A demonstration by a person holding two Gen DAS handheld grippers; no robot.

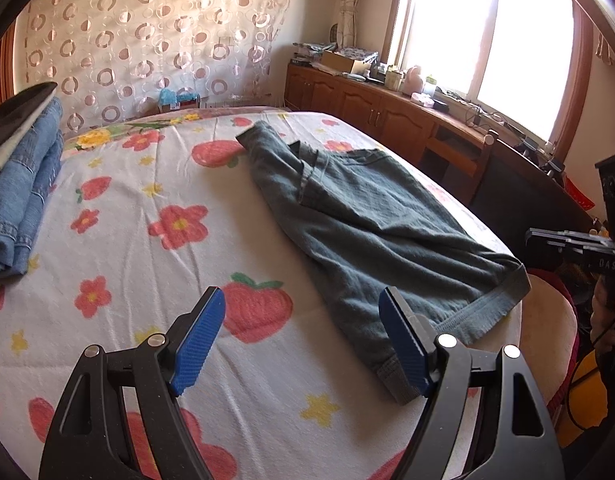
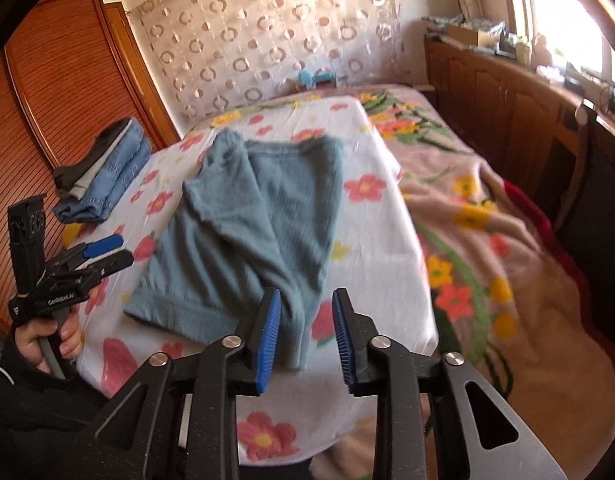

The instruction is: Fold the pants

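Soft teal pants (image 2: 247, 224) are being left rumpled on the flowered sheet (image 1: 155, 264); both claws, left gripper (image 1: 301, 340) and right gripper (image 2: 305, 336), are being held apart, empty.

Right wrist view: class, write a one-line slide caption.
Open right tongs hover over folded teal pants on a floral bedsheet.

Each black gripper (image 2: 306, 334) has blue ribbed pads (image 2: 267, 336); the sleeve (image 2: 31, 412) looks black.

The grey-blue pants (image 2: 247, 232) lie folded in half and wrinkled on the flowered bed sheet (image 2: 371, 240), in the frame's centre.
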